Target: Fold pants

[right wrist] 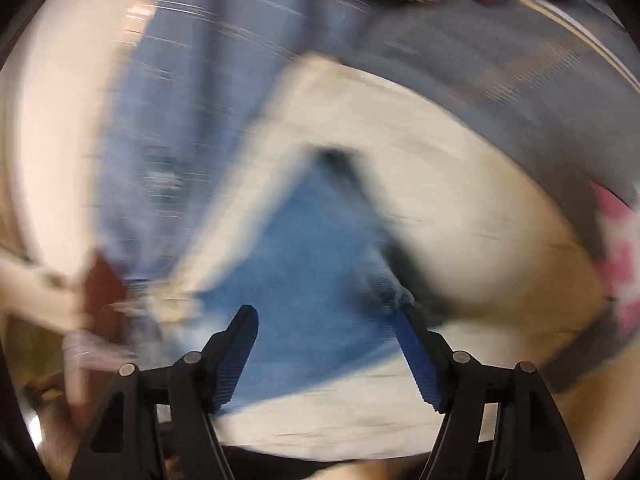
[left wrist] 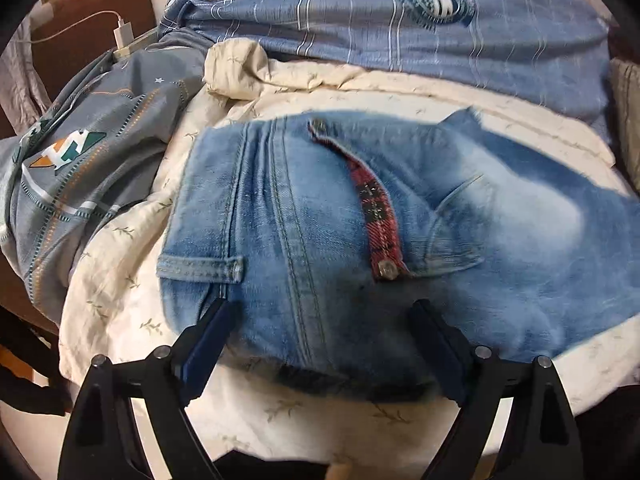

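Observation:
Folded light-blue jeans point(left wrist: 360, 232) lie on a cream quilt point(left wrist: 120, 264), back pocket with a red plaid flap point(left wrist: 376, 208) facing up. My left gripper point(left wrist: 324, 312) is open, its jaws wide apart over the near edge of the jeans, holding nothing. The right wrist view is motion-blurred: my right gripper point(right wrist: 328, 320) is open above a blue denim corner point(right wrist: 304, 264) of the jeans, with nothing between its fingers.
A blue plaid pillow point(left wrist: 400, 24) lies behind the jeans. A grey printed cover point(left wrist: 80, 160) is bunched at the left. A white charger and cable point(left wrist: 122, 32) lie on a brown surface point(left wrist: 92, 4) at far left. A pink patterned cloth point(right wrist: 624, 256) shows at right.

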A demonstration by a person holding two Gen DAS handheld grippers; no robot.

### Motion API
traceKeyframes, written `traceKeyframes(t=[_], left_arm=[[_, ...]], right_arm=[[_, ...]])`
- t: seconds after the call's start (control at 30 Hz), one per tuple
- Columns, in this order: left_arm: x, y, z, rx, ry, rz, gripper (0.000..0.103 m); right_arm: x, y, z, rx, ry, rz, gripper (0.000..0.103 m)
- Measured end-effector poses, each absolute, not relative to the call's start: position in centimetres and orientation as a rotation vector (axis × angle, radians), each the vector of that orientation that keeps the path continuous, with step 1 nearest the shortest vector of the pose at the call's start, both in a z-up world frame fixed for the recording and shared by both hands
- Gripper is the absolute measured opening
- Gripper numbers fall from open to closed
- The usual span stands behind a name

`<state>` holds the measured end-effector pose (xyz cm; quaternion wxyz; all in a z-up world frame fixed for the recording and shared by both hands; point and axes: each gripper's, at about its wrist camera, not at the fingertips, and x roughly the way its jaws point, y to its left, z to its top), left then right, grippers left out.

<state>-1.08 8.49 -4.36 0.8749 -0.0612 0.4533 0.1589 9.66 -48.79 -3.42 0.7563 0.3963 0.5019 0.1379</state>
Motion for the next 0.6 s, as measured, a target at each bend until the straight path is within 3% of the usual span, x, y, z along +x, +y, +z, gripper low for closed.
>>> traceKeyframes(t=[0.17,0.3,0.37,0.47,0.57,0.6], left_arm=[[-2.2,9.8,-0.7,-0.204,0.782,0.36,0.091],[0.1,10.6,-4.0,-0.152,0.916,0.41,0.091],[0.3,10.8,-5.4,-0.139,0.921,0.404,0.099],[-0.3,10.4,-6.1,-0.129,0.913,0.407,0.1],[-0.4,10.6,-5.9,-0.137,0.913,0.394,0.1],[-0.7,10.7,-5.8,-0.145,0.917,0.389,0.1]], right_arm=[[9.7,-46.7,2.1,0.657,1.023,0.305,0.069],[13.5,-44.8,4.3,0.549,0.994,0.294,0.072],[15.7,-44.0,4.8,0.604,0.985,0.364,0.072],[19.3,-42.1,3.2,0.757,1.028,0.602,0.073],[21.9,-42.9,-0.8,0.662,1.1,0.382,0.073],[22.1,-44.3,-3.0,0.751,1.139,0.314,0.067]])
